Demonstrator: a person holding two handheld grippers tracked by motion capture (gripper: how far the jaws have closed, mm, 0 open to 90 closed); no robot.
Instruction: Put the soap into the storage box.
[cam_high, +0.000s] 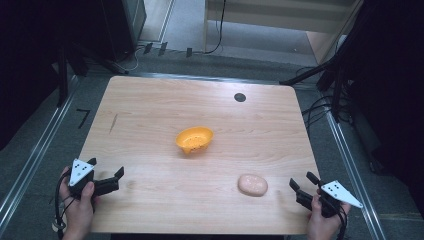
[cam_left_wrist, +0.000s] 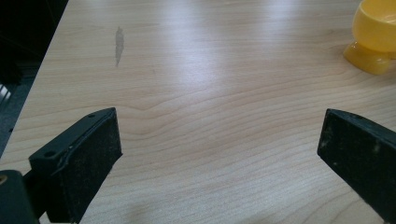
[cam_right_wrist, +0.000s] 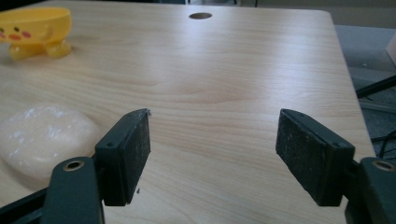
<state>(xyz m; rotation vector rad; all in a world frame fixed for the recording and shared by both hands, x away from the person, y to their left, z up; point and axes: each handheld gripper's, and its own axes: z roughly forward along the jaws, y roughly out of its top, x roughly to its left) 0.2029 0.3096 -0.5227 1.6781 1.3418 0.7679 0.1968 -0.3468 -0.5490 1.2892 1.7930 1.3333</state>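
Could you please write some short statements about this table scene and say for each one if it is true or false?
1. The yellow bowl stands near the middle of the table. True.
2. The pale pink lump lies inside the bowl. False: it lies on the bare wood, apart from the bowl and nearer the right gripper.
3. The right gripper has its jaws open with nothing between them. True.
4. The left gripper is closed on the bowl. False: its jaws stand open and hold nothing, and the bowl is far from it.
5. A small dark round hole is in the table near its far edge. True.
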